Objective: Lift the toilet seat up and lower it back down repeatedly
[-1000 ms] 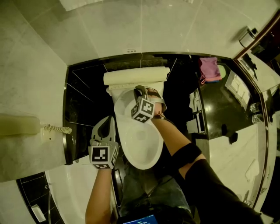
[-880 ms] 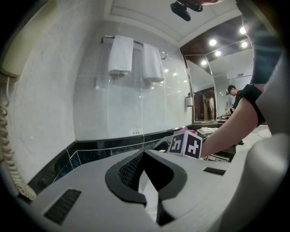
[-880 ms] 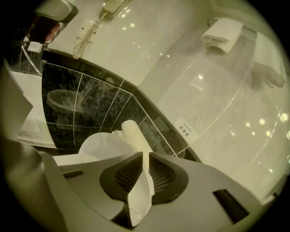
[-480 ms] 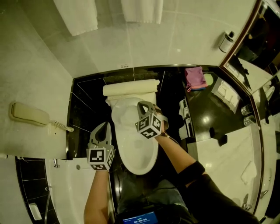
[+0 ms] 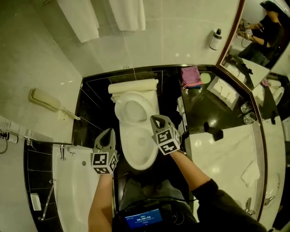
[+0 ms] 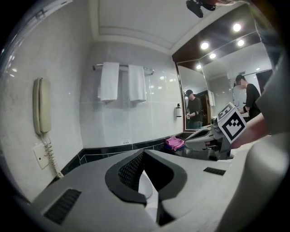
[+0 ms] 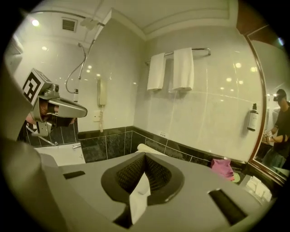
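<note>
Toilet seat [image 5: 147, 106] up, by the look of it — white ring tipped back against the cistern [image 5: 132, 86], at 12 o'clock of the open bowl [image 5: 138, 152]. Touched by neither gripper.

Left gripper [image 5: 108, 131] at 9 o'clock of the bowl, just beside its rim and apart from it, pointing toward 12. Jaws closed tip to tip, nothing gripped, only a sliver of white seen through the hollow behind the tips.

Right gripper [image 5: 157, 118] at 3 o'clock of the bowl, over its right edge in the head view, tilted toward 11. Jaws likewise pressed together and empty.

Pink cloth [image 5: 191, 76] on the dark counter [image 5: 204, 104] at 2 o'clock of the toilet. Wall phone [image 5: 45, 100] at 9 o'clock. Two white towels [image 5: 129, 13] hanging at 12 — well beyond the cistern.
</note>
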`<state>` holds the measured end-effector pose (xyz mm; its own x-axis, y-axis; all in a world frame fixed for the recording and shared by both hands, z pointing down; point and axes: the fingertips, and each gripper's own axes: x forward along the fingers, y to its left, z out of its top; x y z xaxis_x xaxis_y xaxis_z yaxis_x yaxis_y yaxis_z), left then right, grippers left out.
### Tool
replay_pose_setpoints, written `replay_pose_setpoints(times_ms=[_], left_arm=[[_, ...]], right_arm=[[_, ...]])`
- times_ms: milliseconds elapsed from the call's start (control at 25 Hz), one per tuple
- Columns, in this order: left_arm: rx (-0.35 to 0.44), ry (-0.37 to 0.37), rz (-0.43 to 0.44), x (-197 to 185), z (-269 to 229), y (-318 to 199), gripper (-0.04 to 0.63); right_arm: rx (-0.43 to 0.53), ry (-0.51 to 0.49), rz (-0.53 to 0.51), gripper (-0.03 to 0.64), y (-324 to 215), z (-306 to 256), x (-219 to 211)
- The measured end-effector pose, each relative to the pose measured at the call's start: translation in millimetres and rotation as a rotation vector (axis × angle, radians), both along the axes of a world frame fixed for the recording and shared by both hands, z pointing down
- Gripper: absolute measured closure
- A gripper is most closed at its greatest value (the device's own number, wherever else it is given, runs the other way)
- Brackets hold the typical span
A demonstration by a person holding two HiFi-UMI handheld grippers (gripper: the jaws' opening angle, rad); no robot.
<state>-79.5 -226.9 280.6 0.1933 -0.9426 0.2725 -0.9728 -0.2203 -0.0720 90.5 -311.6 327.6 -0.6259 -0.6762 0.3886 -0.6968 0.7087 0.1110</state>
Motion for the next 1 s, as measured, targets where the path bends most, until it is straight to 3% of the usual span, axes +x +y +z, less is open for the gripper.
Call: replay_pose_setpoints(times_ms=[280,560,1000], left_arm=[[-0.008,-0.002,0.022,0.9,-19.2,54.5,0.606],[-0.018,0.023,0.087,-10.3,-21.4,117.7,0.606],[-0.031,0.037,0.101,-46.1,-16.9,193.5,0.606]], right_arm=[[-0.035,-0.033,0.066,0.597,64.7,-17.8,36.0],[-0.025,-0.029,0.120,0.595,133.9,-25.4,29.3],[-0.047,0.003,0.170,0.595,218.1,-12.5,17.3]])
